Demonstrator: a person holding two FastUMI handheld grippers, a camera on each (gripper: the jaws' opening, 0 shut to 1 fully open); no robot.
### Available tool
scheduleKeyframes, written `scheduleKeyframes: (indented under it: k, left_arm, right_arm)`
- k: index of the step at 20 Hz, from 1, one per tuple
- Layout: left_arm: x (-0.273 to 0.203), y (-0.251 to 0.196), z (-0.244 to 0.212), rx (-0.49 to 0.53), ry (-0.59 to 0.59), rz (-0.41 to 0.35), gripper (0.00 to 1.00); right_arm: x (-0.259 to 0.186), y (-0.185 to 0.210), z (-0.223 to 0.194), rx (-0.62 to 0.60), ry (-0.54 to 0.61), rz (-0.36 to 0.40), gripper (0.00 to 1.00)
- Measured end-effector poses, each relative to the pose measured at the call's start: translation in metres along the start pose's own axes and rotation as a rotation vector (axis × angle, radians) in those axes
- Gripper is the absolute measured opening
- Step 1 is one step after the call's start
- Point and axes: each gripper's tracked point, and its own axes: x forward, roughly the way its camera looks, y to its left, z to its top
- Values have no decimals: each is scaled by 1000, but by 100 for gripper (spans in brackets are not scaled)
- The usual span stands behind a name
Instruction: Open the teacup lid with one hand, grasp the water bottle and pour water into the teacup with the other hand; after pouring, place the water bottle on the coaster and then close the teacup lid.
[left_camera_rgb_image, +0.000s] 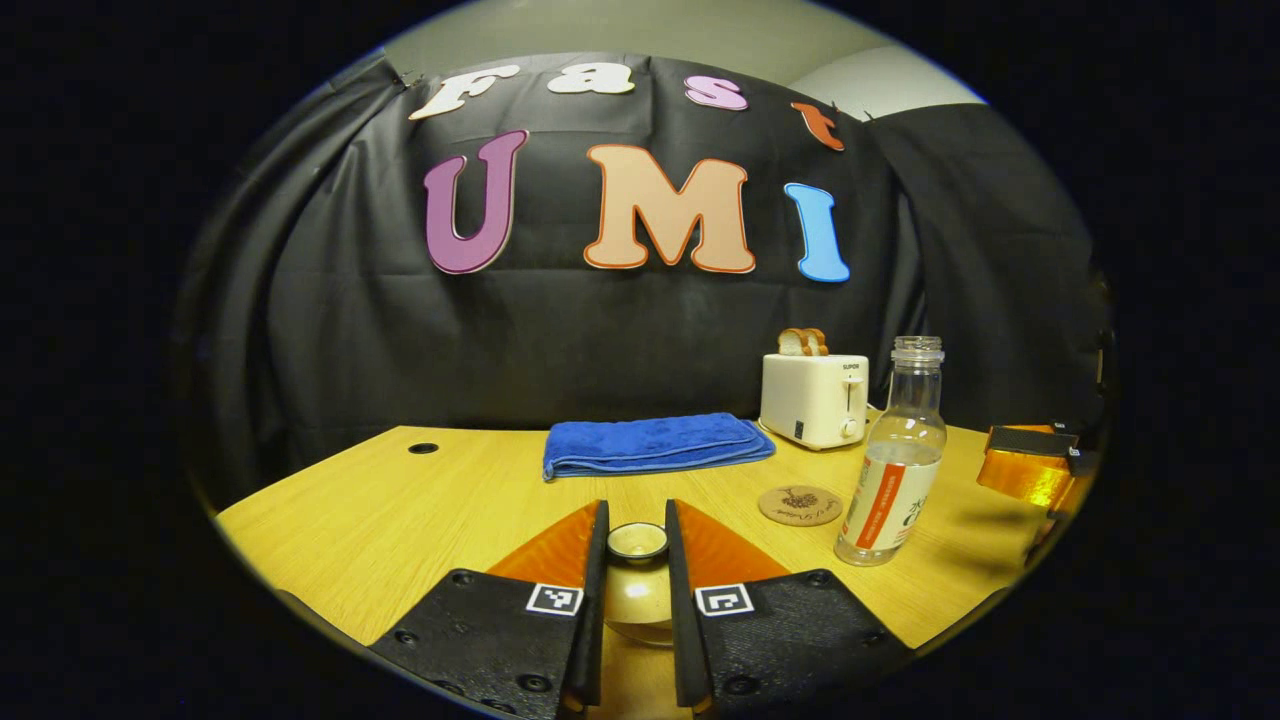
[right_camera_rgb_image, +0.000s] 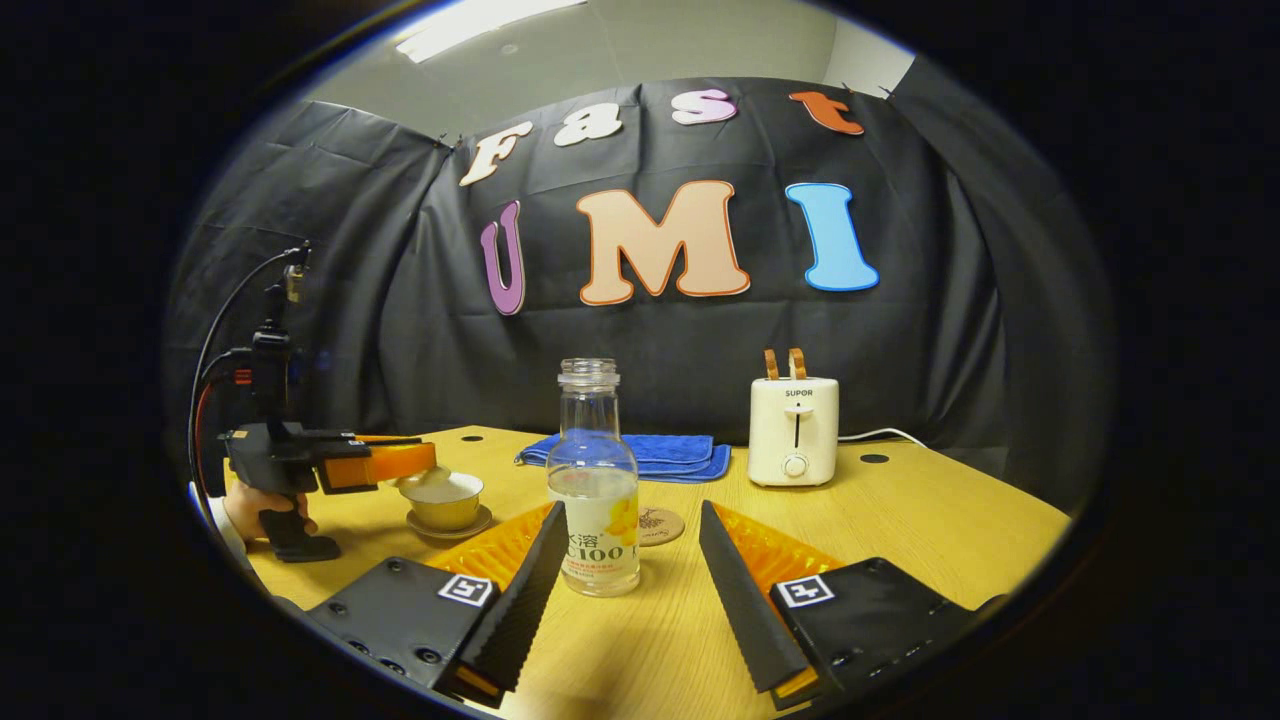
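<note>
On table, L tongs (left_camera_rgb_image: 636, 545) grip teacup lid (left_camera_rgb_image: 637, 541), R tongs (right_camera_rgb_image: 625, 560) open

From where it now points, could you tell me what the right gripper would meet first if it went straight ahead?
Most likely the water bottle: it stands uncapped on the table straight ahead of the open right gripper, between its fingers' line. The coaster lies just behind it, though depth is hard to judge.

black claw (right_camera_rgb_image: 625, 590) bodies, screws, square tags; white sleeve (right_camera_rgb_image: 222, 525)
</note>
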Motion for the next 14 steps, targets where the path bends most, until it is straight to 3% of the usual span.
scheduleKeyframes:
  k: [3,4,5,8,14]
  left_arm:
    - [-8,13,2,7,-7,21,26]
    - [-12,17,1,7,-13,27,26]
    - [-14,22,2,7,-13,35,26]
    - [-23,38,2,7,-16,61,26]
    - [-33,62,3,8,-22,90,26]
  right_arm:
    - [10,8,-2,3,9,41,87]
    - [13,8,-4,3,18,44,90]
    - [16,8,-6,3,30,47,83]
    - [26,15,-13,-2,74,68,90]
    - [46,25,-23,-8,137,81,87]
